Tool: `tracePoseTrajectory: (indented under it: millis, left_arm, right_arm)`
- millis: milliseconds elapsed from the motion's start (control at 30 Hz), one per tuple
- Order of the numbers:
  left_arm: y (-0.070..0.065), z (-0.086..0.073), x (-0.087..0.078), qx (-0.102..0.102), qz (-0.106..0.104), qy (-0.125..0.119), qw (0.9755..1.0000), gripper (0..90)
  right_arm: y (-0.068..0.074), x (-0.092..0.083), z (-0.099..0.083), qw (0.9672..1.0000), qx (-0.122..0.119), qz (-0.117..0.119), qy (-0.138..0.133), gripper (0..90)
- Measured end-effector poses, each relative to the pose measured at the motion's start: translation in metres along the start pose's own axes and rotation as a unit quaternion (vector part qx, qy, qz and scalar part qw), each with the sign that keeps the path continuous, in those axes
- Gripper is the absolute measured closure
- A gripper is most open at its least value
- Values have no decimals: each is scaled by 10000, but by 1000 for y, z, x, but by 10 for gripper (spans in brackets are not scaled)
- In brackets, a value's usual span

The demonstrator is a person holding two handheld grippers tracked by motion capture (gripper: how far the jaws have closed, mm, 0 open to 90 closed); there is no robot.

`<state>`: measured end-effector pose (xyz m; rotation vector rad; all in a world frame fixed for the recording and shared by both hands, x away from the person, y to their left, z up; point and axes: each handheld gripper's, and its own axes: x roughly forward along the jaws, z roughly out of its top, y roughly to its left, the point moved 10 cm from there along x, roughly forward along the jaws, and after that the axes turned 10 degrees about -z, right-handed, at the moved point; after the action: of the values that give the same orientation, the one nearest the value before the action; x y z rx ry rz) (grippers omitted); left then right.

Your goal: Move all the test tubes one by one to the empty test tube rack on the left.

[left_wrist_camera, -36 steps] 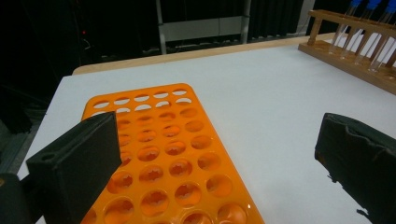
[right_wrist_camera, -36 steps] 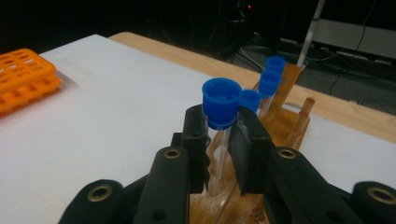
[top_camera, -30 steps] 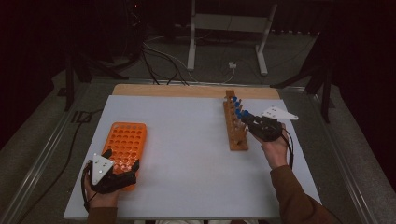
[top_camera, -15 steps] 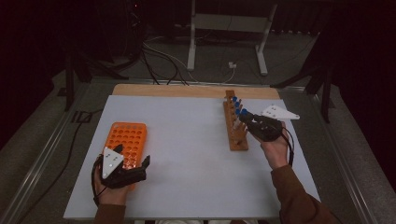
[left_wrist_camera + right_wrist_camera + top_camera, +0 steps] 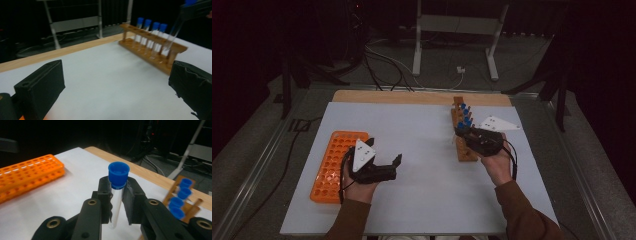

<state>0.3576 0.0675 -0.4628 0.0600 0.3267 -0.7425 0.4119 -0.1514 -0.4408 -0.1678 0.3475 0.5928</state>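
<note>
A: From the high view, what do we see changed? Our left gripper (image 5: 396, 162) has left the orange rack (image 5: 334, 165) and moved right over the bare counter (image 5: 422, 130); a second ago it sat at the rack's near end. Its jaws are spread, nothing between them.

B: And our right gripper (image 5: 460, 132) has edged slightly off the wooden rack (image 5: 464, 145), hovering just above its middle. It pinches a tube (image 5: 458, 136), hard to make out from up here. Blue caps (image 5: 465, 114) line the far half of the wooden rack.

A: The orange rack's holes look empty to us from above.

B: In the left gripper view, our two black jaws stand wide apart with white counter between them. Beyond, the wooden rack (image 5: 152, 50) holds four blue-capped tubes (image 5: 150, 32) upright in a row at its far end; the near holes are bare. At the upper right the other gripper holds a clear tube (image 5: 172, 37) tilted, its lower end just above the rack.

A: In the right gripper view, our jaws are pressed on the tube (image 5: 117, 195) right below its blue cap (image 5: 118, 173), and it stands upright between the pads. The orange rack (image 5: 27, 178) lies well apart at the left, empty as far as we can tell. Four caps (image 5: 181, 200) show in the wooden rack (image 5: 190, 202) at the right.
</note>
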Motion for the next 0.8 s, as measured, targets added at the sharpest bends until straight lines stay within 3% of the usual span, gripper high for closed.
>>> tracePoseTrajectory:
  millis: [367, 400, 467, 567, 600, 700, 800]
  left_arm:
    - [-28, 5, 48, 188, -351, 310, 9987, 102]
    - [-30, 6, 51, 191, -388, 289, 9986, 171]
    - [-35, 7, 56, 193, -474, 286, 9983, 175]
    - [-39, 9, 63, 232, -490, 278, 9981, 249]
    - [-40, 10, 65, 247, -476, 269, 9982, 321]
    - [-44, 12, 70, 324, -508, 290, 9978, 389]
    - [-48, 11, 75, 387, -518, 382, 9972, 531]
  right_arm:
    - [34, 9, 3, 9992, -23, 385, 73, 771]
    - [40, 11, 4, 9989, -4, 461, 75, 771]
    - [42, 12, 5, 9988, -13, 486, 79, 771]
    - [51, 14, 7, 9982, -3, 591, 89, 771]
    - [56, 15, 7, 9979, -14, 643, 99, 771]
    - [61, 17, 8, 9975, -42, 693, 112, 771]
    - [69, 18, 9, 9968, -46, 792, 116, 771]
